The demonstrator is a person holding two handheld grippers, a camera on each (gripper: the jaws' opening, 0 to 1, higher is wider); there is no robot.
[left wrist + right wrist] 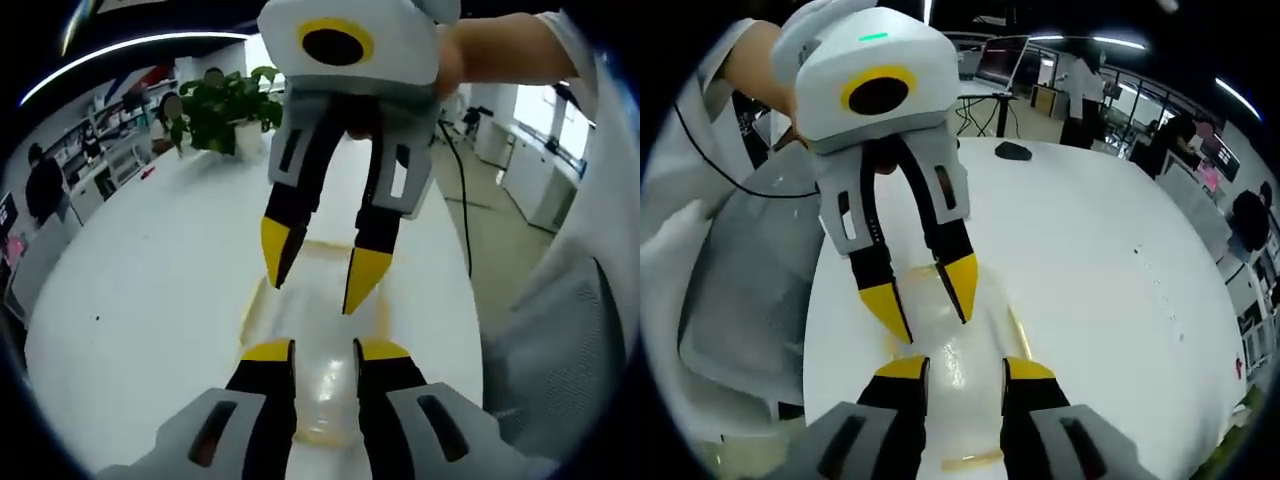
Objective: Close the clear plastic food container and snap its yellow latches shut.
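You work on a wide white table (140, 290), and the clear plastic food container (318, 375) lies flat on it between your two grippers, near the edge where you stand. Its pale lid already seems to sit on the base, though the glare makes it hard to say whether it is seated all round. A potted plant (225, 105) stands well back at the far end of the table, and a dark mouse-like object (1013, 151) sits far off in the right gripper view; neither is in your way

The left gripper (325, 350) hovers low over one end of the container with its jaws parted to a moderate gap and holding nothing. The right gripper (965, 370) faces it from the other end, its jaws likewise apart and empty. In each view the other gripper hangs just above the container, tips pointing down

The yellow latches (382, 312) show as thin strips along the container's rim, one also visible in the right gripper view (1021, 335). I cannot tell from here whether any are snapped

To do this step well, press the lid down evenly first with one gripper so the rim sits flush. Then steady the container with that gripper and use a single jaw tip of the other to fold each latch over its edge, pushing straight toward the wall until it seats
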